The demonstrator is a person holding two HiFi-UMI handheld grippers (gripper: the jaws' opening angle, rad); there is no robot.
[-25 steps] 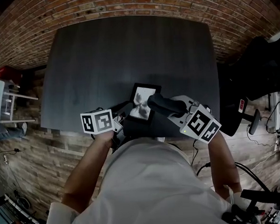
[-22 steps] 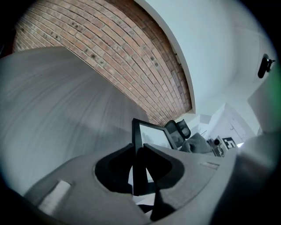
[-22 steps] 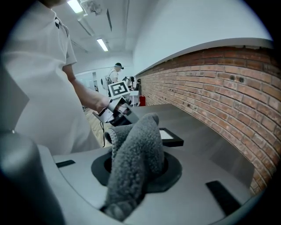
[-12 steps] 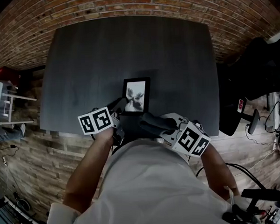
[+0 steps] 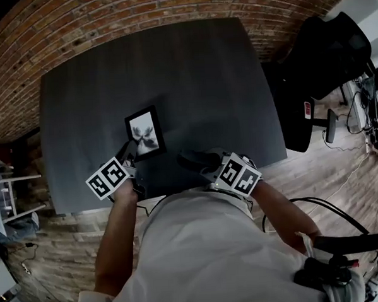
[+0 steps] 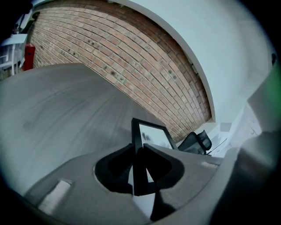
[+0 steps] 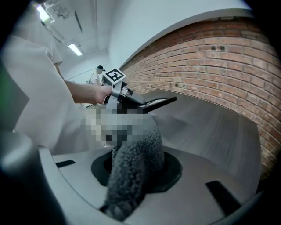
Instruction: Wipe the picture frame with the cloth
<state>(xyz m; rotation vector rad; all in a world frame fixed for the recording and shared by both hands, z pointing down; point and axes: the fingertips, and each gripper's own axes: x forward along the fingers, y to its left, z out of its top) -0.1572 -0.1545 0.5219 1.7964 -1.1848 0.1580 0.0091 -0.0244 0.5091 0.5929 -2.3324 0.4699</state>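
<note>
The black picture frame (image 5: 144, 132) with a pale print is over the near left of the dark table (image 5: 191, 77). My left gripper (image 5: 129, 151) is shut on its near edge; in the left gripper view the frame's black rim (image 6: 139, 169) stands between the jaws and the print (image 6: 153, 134) shows beyond. In the right gripper view the frame (image 7: 156, 102) looks raised off the table. My right gripper (image 5: 190, 158) is shut on the grey fleecy cloth (image 7: 136, 158), which hangs as a dark bundle (image 5: 199, 159) to the right of the frame, apart from it.
A brick wall (image 5: 138, 17) runs behind the table. A black office chair (image 5: 326, 51) stands at the right. Cables (image 5: 344, 215) lie on the wooden floor by the person's right arm. White shelving (image 5: 1, 188) is at the far left.
The left gripper has carried the frame to the left and turned it. The right gripper with the cloth has come off the frame, down towards the table's near edge.
</note>
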